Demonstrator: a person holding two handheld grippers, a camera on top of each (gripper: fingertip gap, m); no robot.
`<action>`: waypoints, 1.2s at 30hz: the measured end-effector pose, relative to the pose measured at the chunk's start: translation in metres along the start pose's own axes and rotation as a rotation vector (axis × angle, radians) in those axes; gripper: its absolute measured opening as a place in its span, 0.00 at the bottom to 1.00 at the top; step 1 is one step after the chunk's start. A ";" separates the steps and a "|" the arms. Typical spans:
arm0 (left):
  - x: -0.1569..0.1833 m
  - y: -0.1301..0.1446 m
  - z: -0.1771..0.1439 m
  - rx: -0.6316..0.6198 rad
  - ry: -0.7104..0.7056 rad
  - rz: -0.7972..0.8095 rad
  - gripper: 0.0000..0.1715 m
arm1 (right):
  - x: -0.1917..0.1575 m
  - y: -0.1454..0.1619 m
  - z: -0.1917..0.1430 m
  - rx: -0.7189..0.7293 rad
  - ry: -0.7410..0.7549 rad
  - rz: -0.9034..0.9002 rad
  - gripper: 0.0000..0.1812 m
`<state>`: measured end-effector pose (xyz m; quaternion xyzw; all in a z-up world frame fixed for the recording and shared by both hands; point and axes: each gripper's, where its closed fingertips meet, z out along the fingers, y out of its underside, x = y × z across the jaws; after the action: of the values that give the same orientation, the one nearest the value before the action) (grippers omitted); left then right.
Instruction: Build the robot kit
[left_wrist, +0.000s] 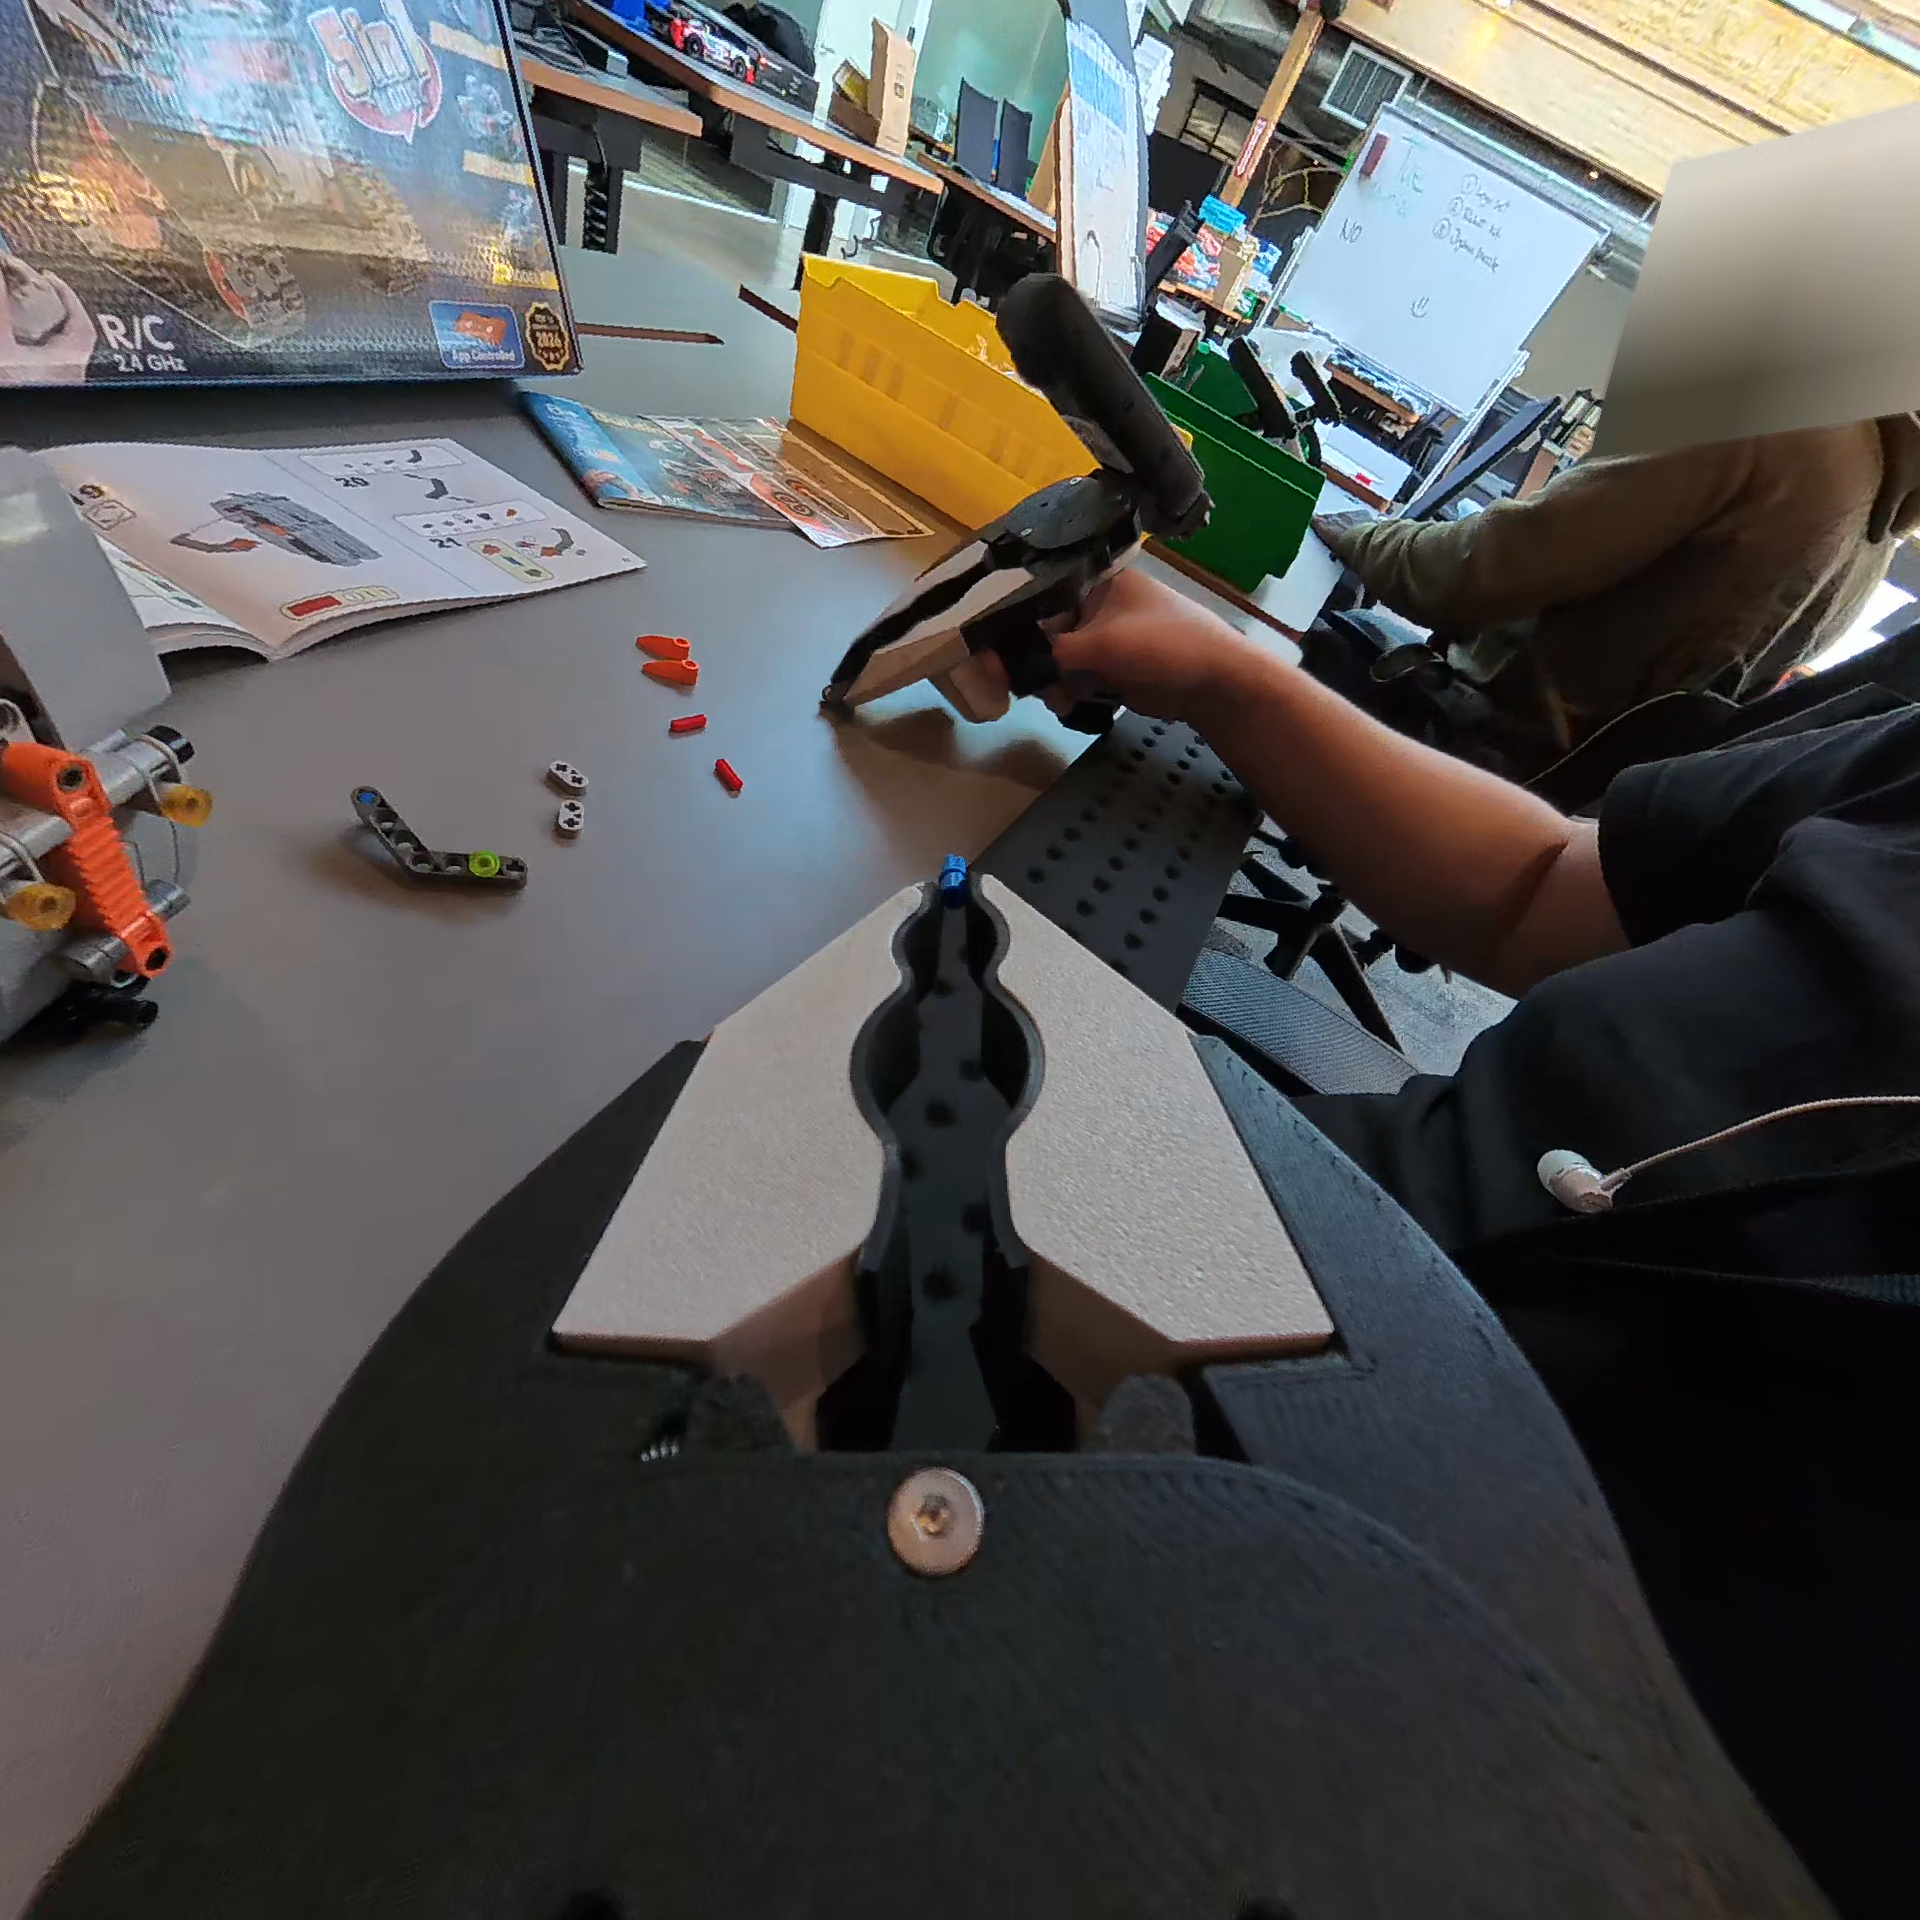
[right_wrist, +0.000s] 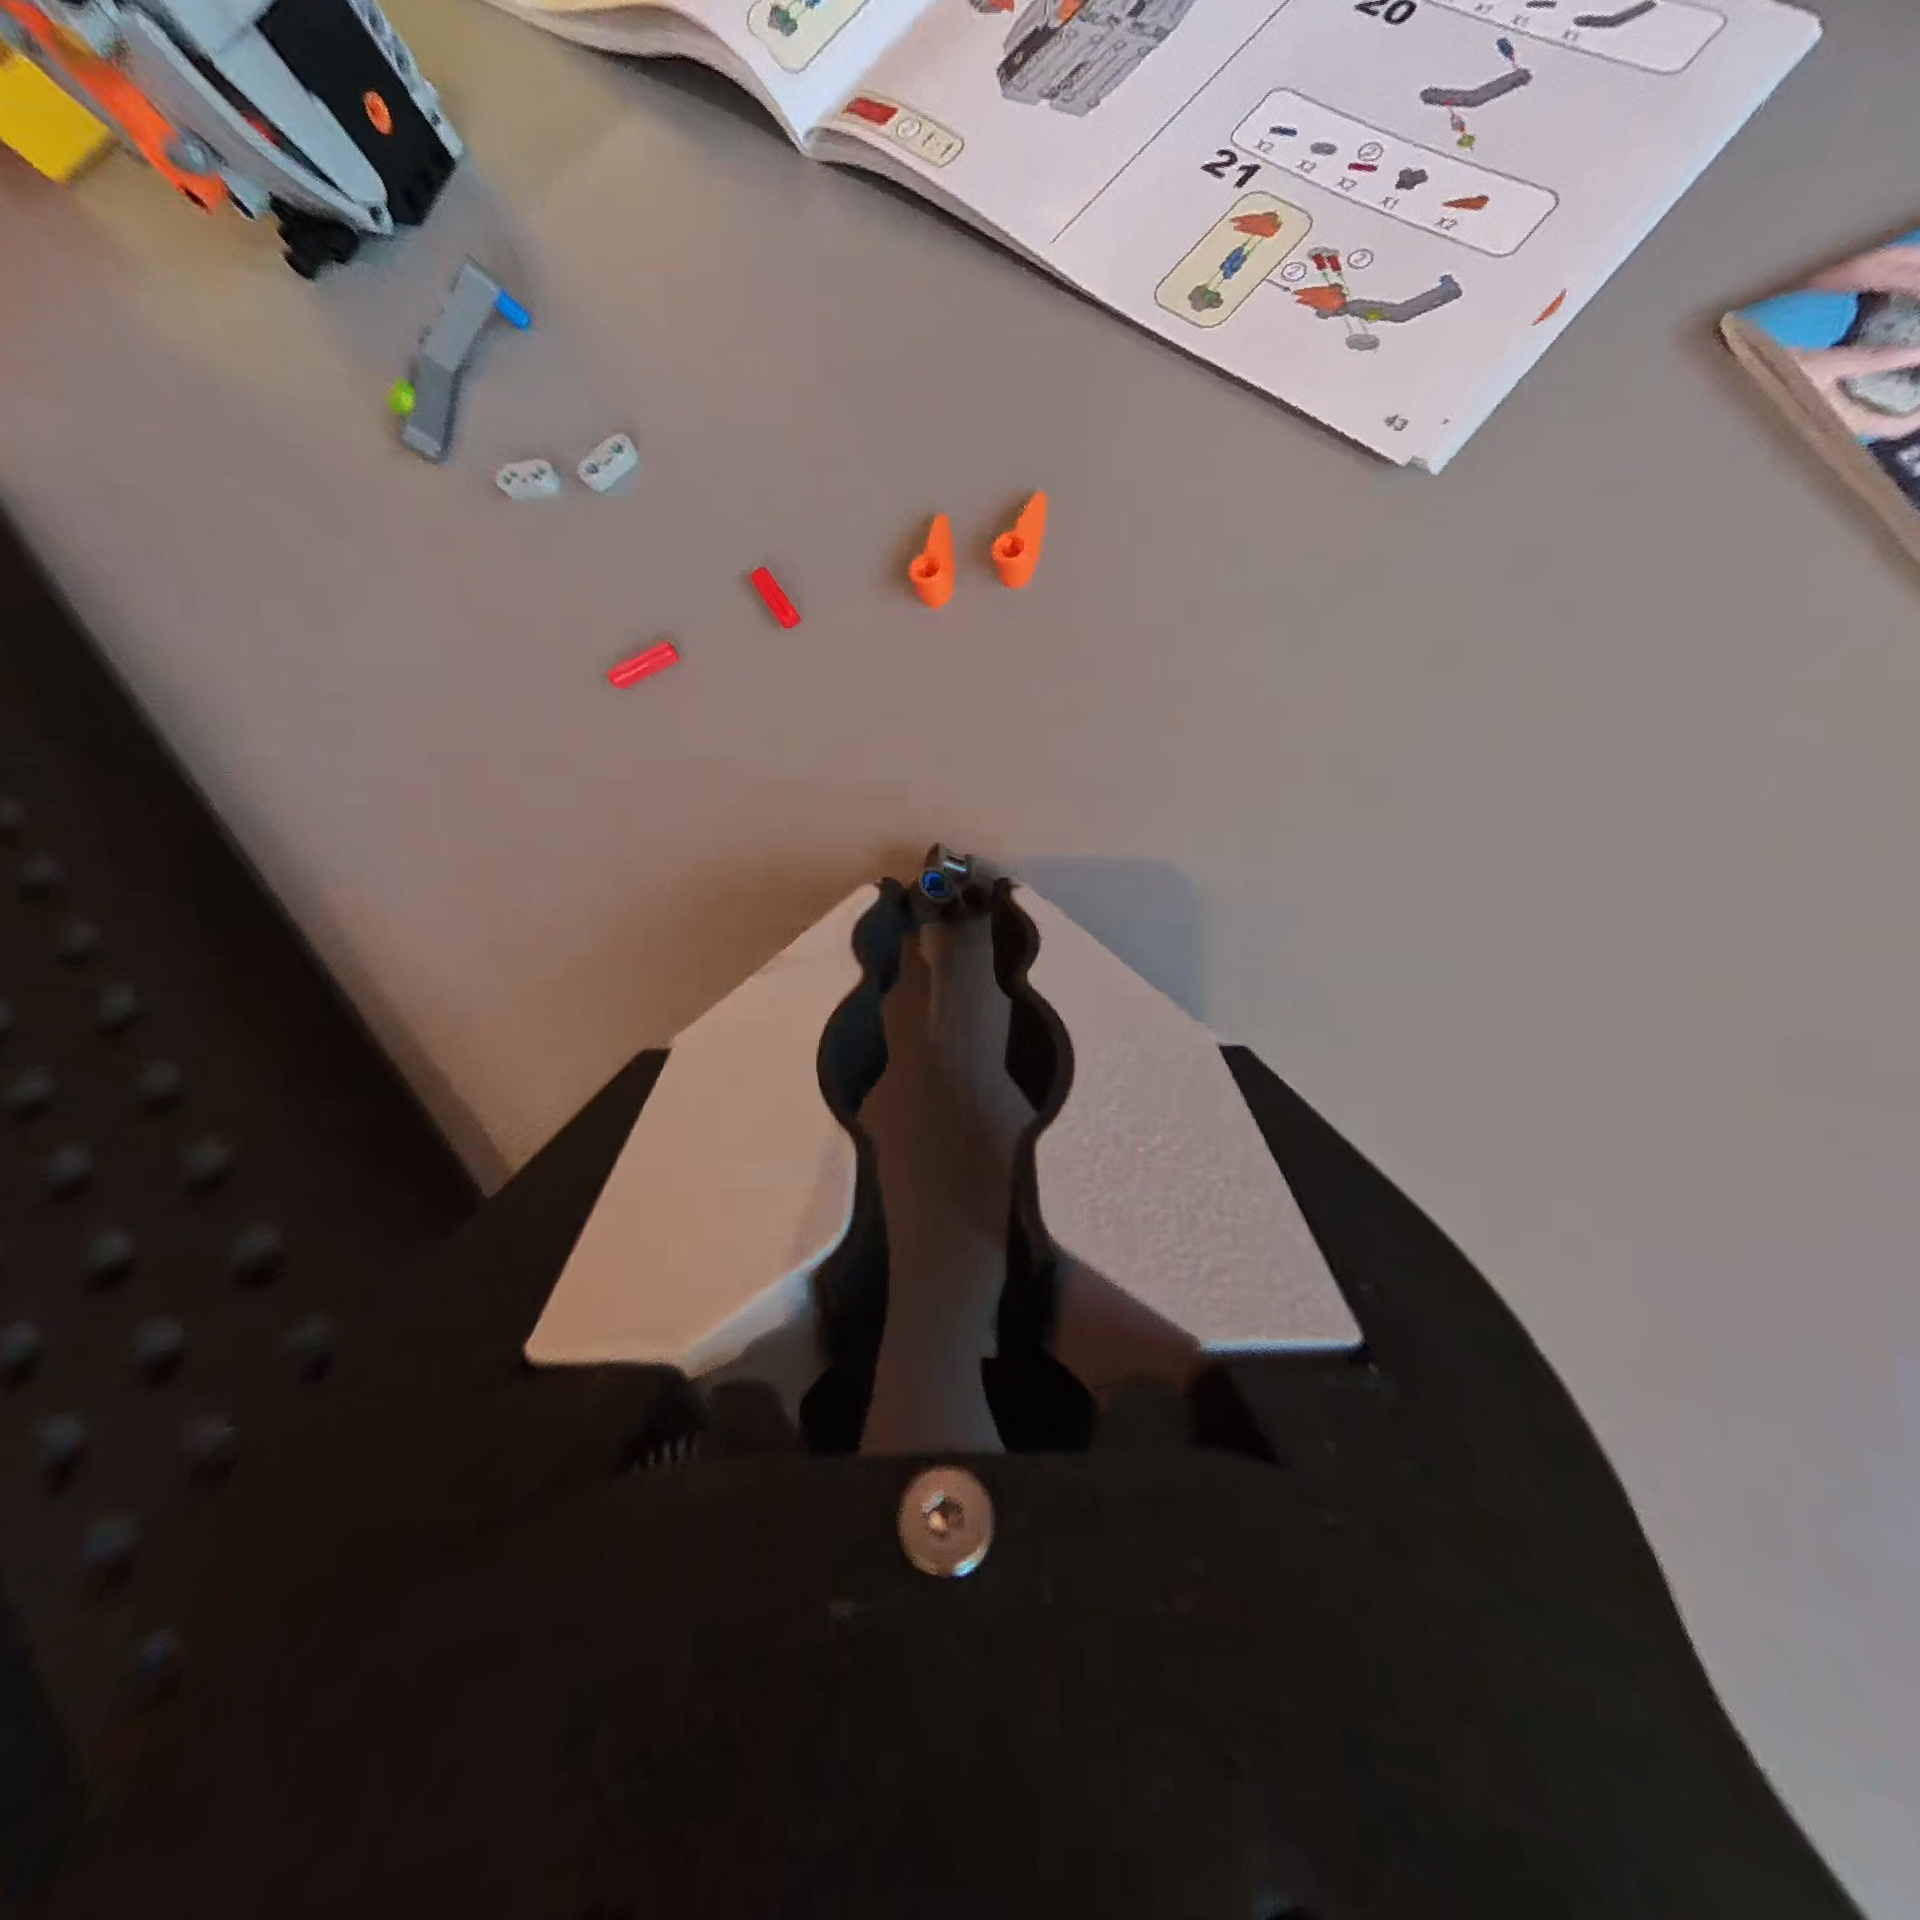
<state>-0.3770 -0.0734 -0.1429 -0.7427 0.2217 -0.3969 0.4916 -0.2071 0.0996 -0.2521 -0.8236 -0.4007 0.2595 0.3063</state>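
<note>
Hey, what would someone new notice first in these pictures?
Probably the left hand-held gripper pinching a tiny blue pin at its fingertips. Across the grey table, the right hand-held gripper presses its tips down on a small grey piece. Between them lie two orange cones and two red pins, with an open booklet behind.

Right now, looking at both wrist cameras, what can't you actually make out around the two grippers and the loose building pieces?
- Left gripper: small blue peg pinched at the tips; its lower part is hidden by the fingers.
- Right gripper: small grey connector with a blue centre, too small and blurred to tell its shape.
- Grey-and-orange brick model: cut off by the left edge in the left wrist view, and by the top edge in the right wrist view.
</note>
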 end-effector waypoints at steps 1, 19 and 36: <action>0.000 0.000 0.000 0.000 0.000 0.001 0.01 | 0.000 -0.001 0.000 0.006 0.014 -0.029 0.09; -0.002 0.001 -0.002 -0.027 -0.032 0.007 0.01 | 0.009 0.002 -0.015 -0.444 0.526 -2.034 0.17; 0.004 0.000 0.006 -0.037 0.006 0.000 0.01 | 0.010 0.008 -0.022 -0.111 -0.175 -0.358 0.17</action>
<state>-0.3703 -0.0731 -0.1430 -0.7507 0.2304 -0.3949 0.4769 -0.1828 0.0967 -0.2448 -0.7293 -0.5793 0.2490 0.2656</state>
